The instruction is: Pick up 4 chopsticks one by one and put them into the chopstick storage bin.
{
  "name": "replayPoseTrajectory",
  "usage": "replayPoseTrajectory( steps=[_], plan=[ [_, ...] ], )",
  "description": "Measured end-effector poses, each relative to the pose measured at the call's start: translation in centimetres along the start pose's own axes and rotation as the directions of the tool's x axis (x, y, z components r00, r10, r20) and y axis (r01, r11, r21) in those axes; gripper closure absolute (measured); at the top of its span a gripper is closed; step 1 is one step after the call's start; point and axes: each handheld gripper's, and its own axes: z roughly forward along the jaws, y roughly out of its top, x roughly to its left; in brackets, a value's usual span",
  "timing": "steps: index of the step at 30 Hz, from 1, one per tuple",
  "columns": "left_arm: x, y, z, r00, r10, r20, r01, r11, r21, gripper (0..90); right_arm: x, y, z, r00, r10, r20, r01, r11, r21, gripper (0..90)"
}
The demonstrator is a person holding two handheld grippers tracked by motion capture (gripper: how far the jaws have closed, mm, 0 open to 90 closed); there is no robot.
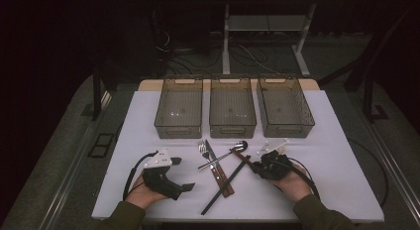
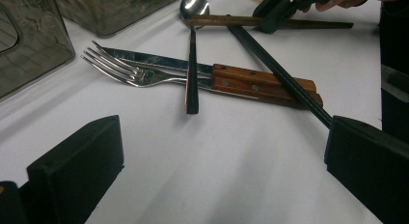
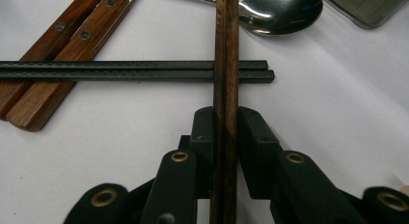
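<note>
Resting idle at the left on the white table, left gripper with jaws spread wide and nothing between them (cutlery pile just ahead of it in the left gripper view). Lying in the middle, below three empty grey bins: fork and knife side by side with wooden handles, spoon across them, black chopsticks slanting over the handles. Clamping at the right, right gripper with pads pressed on the brown wooden chopsticks, taken near one end, the far part crossing over the black pair beside the spoon bowl. Likely light, stiff, thin and smooth, so prone to pivoting or to one stick slipping free; probably steadier gripped nearer the middle, both sticks kept together, lifted level.
</note>
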Motion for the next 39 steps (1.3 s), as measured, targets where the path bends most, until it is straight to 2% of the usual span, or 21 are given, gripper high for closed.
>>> replayPoseTrajectory(
  steps=[3, 6, 9, 17, 23, 26, 39],
  plan=[
    [0.0, 0.0, 0.0, 1.0, 0.0, 0.001, 0.0, 1.0, -0.001, 0.0, -0.1, 0.0, -0.4, 0.9999, 0.014, -0.006, -0.014, 1.0, -0.023, 66.5],
    [0.0, 0.0, 0.0, 1.0, 0.0, 0.001, 0.0, 1.0, -0.002, 0.0, -0.3, -0.1, -1.3, 0.999, 0.026, -0.038, -0.028, 0.997, -0.067, 65.9],
    [0.0, 0.0, 0.0, 1.0, -0.001, 0.001, 0.001, 1.0, -0.003, 0.0, -0.2, -0.5, -2.3, 0.9976, 0.029, -0.062, -0.034, 0.996, -0.083, 68.1],
    [0.0, 0.0, -0.1, 1.0, -0.004, -0.001, 0.004, 1.0, -0.004, 0.0, -0.1, -2.5, -4.0, 0.9988, 0.012, -0.048, -0.015, 0.999, -0.051, 77.4],
    [0.0, 0.0, -0.1, 1.0, -0.006, -0.001, 0.006, 1.0, -0.005, 0.0, -0.5, -3.7, -4.8, 0.999, 0.023, -0.039, -0.024, 0.999, -0.036, 81.9],
    [0.0, 0.0, -0.1, 1.0, -0.006, -0.002, 0.006, 1.0, -0.005, 0.0, -0.7, -4.1, -4.8, 0.9987, 0.034, -0.038, -0.035, 0.999, -0.026, 83.1],
    [0.0, 0.0, -0.1, 1.0, -0.005, -0.002, 0.005, 1.0, -0.005, 0.0, -0.9, -4.1, -4.2, 0.999, 0.026, -0.036, -0.026, 1.0, -0.001, 83.1]
  ],
)
